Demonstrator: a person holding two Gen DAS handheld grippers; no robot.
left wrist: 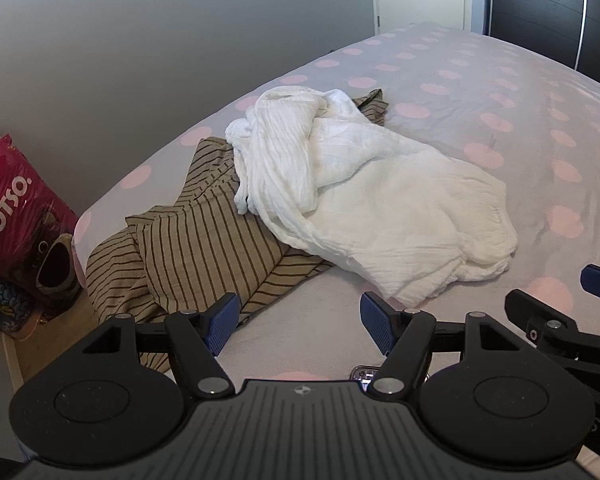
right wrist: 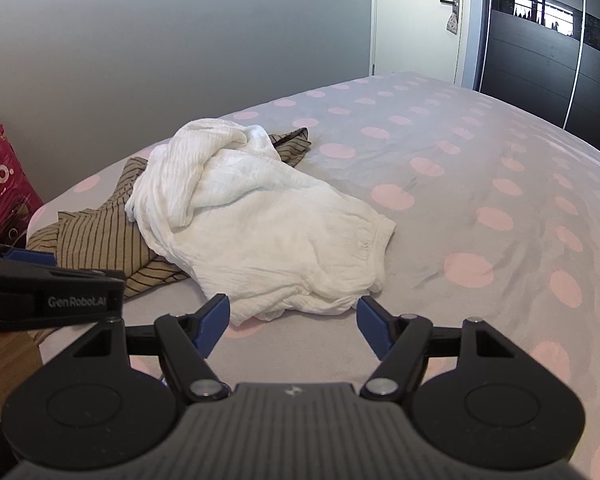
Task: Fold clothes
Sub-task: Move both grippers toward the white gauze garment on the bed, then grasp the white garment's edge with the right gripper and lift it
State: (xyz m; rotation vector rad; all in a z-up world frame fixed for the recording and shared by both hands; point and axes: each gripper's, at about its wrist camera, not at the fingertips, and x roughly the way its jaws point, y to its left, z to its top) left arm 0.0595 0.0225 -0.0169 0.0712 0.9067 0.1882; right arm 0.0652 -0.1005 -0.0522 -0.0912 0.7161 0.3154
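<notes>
Bed with pink-dotted grey sheet across most of both views. White garment crumpled at frame centre, lying partly over striped tan garment toward the left, a striped corner poking out behind it. Pink bag at far left, beside the bed. Left gripper low at bottom centre, jaws spread wide, holding nothing, just short of the clothes. Right gripper likewise wide apart, empty, near the white hem.

A polka-dot bed, a pink bag (printed "LOTSO") beside it.
</notes>
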